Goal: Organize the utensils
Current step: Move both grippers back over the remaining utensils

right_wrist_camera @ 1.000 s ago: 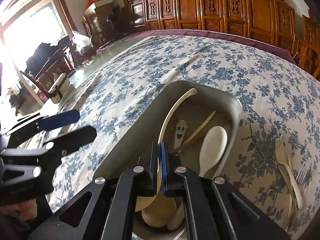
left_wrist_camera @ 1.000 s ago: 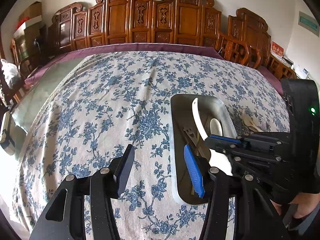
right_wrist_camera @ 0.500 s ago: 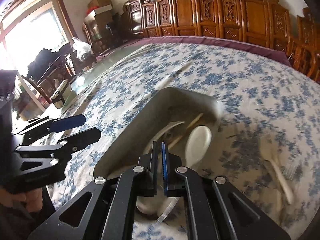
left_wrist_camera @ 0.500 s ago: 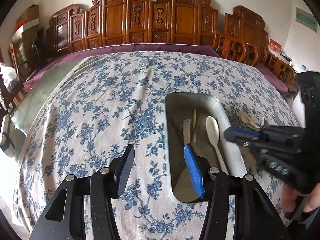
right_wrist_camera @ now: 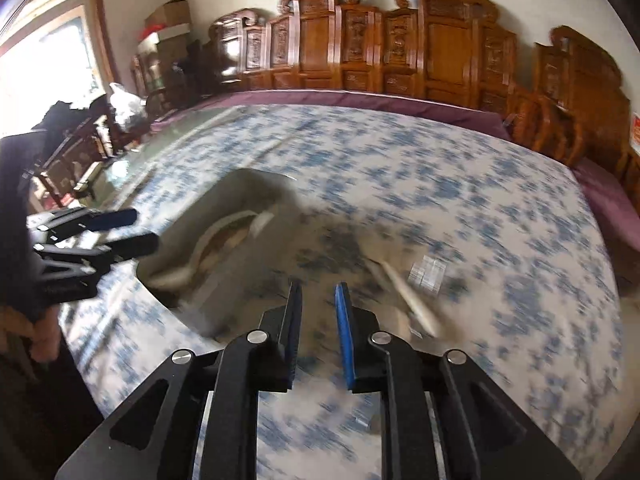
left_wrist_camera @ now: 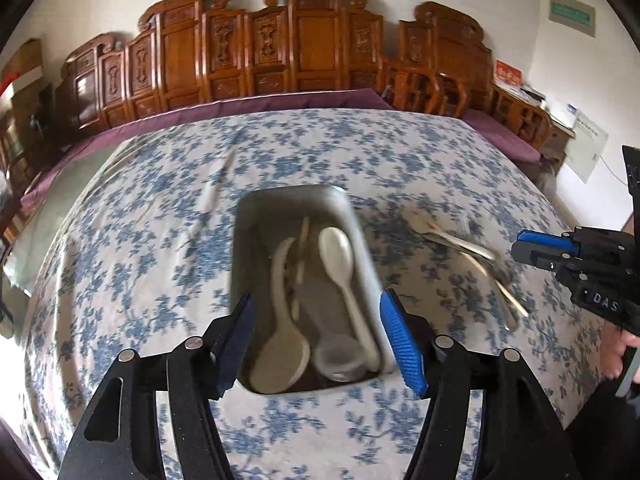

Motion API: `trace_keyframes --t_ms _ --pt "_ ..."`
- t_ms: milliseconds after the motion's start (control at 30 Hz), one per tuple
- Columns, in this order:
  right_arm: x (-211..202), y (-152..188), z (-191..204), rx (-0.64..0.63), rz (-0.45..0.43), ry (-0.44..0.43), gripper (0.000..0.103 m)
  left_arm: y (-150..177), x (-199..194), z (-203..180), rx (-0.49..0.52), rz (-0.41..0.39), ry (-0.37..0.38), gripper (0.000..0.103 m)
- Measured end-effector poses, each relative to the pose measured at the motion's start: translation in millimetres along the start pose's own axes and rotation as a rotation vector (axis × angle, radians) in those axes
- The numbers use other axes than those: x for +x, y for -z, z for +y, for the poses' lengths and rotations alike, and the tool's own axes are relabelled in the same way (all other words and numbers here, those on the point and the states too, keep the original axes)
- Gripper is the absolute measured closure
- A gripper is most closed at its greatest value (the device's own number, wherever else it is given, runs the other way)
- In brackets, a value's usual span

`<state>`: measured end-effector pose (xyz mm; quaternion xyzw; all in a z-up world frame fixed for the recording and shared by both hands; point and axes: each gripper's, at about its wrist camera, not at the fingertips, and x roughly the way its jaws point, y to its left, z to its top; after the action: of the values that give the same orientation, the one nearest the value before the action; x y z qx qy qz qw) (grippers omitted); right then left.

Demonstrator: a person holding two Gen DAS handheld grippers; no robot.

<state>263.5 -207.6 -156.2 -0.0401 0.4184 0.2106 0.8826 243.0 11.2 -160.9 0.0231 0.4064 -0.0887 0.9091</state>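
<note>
A metal tray [left_wrist_camera: 294,196] lies on the flowered cloth and holds a white ladle [left_wrist_camera: 280,344], a white spoon [left_wrist_camera: 338,252], thin sticks and a small clear cup. My left gripper [left_wrist_camera: 316,300] hovers over the tray's near end. Its jaws are opening and its pads touch nothing. To the right of the tray, loose forks and a spoon [left_wrist_camera: 460,244] lie on the cloth, blurred in the right wrist view [right_wrist_camera: 412,300]. My right gripper [right_wrist_camera: 318,286] hangs above the cloth between tray [right_wrist_camera: 256,180] and loose utensils. Its jaws are opening with nothing between them.
A pale utensil [left_wrist_camera: 208,196] lies on the cloth left of the tray's far end. Carved wooden chairs [left_wrist_camera: 312,52] line the table's far side. A hand [left_wrist_camera: 616,356] holds the right gripper [left_wrist_camera: 524,248] at the right edge. The left gripper [right_wrist_camera: 132,228] shows at the left.
The right gripper let the white ladle go into the tray, swung right over the cloth and parted its jaws. The left gripper shifted over the tray's near end and opened wider.
</note>
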Motion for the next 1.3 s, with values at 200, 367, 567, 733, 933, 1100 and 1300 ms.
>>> trace_keyframes --t_ms 200,367,567,733,933,1100,1300 --pt "0.4 24.8 -36.9 0.048 0.019 0.059 0.083 0.3 -2.9 -32.2 0.031 0.005 0.043 0.041" --pt "12.6 38.5 -56.4 0.083 0.039 0.071 0.082 6.6 0.4 -56.9 0.054 0.021 0.061 0.041" --pt "24.3 50.0 -66.5 0.088 0.070 0.065 0.081 14.9 14.8 -75.1 0.075 0.059 0.078 0.041" --pt "30.1 51.5 -66.7 0.081 0.074 0.057 0.070 18.7 22.8 -85.0 0.079 0.080 0.095 0.041" --pt "44.5 43.1 -65.0 0.072 0.077 0.046 0.061 24.3 30.7 -88.7 0.083 0.100 0.096 0.041" --pt "57.0 40.4 -54.8 0.033 0.105 0.047 0.061 22.9 34.8 -90.7 0.077 0.108 0.103 0.041" --pt "66.0 41.7 -59.9 0.054 0.139 0.083 0.071 22.2 40.5 -103.1 0.088 0.114 0.105 0.041"
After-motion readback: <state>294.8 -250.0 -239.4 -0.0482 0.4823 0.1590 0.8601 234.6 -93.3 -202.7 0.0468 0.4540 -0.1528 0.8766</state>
